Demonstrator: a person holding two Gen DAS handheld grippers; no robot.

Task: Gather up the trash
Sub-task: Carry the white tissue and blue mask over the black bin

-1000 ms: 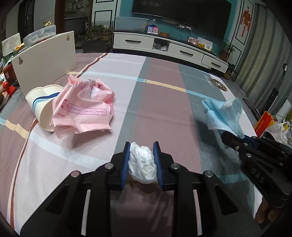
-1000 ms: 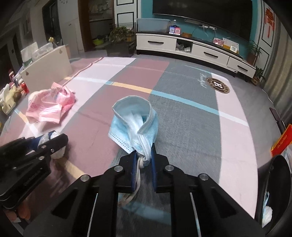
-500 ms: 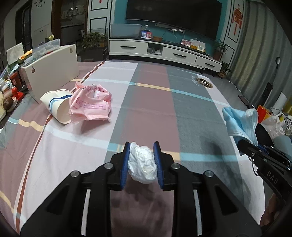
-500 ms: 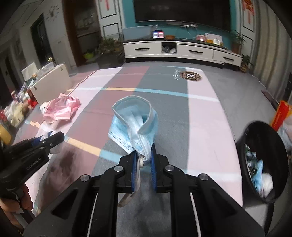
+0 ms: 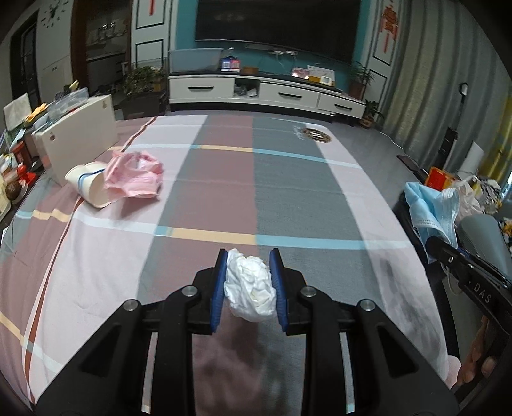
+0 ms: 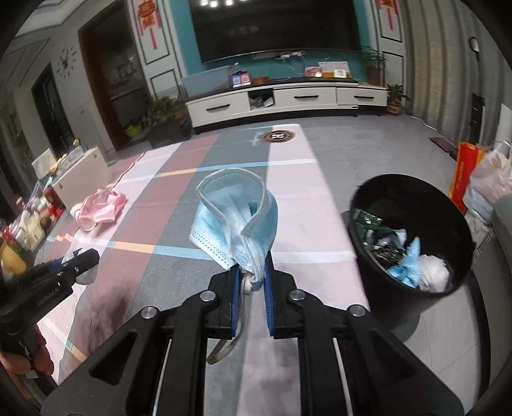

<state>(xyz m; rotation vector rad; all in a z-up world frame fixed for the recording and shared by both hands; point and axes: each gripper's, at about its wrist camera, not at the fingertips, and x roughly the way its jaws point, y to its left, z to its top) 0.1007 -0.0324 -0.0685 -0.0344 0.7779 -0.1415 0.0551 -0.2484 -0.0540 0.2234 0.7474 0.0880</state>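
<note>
Your right gripper [image 6: 251, 281] pinches a crumpled blue face mask [image 6: 235, 220]; your left gripper [image 5: 248, 281] clamps a white tissue wad [image 5: 249, 286]. A black trash bin [image 6: 412, 297] stands right of the mask.

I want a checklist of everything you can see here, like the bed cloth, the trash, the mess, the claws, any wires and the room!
Surface: striped cloth, flat, darker smudges near the right edge.
Job's things: white tissue wad and blue face mask are gripped; pink plastic bag and paper cup lie touching on the cloth; black bin beside the cloth holds trash.
Clutter: white box, small items at the left edge.
Grippers: left claw shut on the wad; right claw shut on the mask.
Cables: nothing seen.
Surroundings: TV, white cabinet, plants, curtains.
</note>
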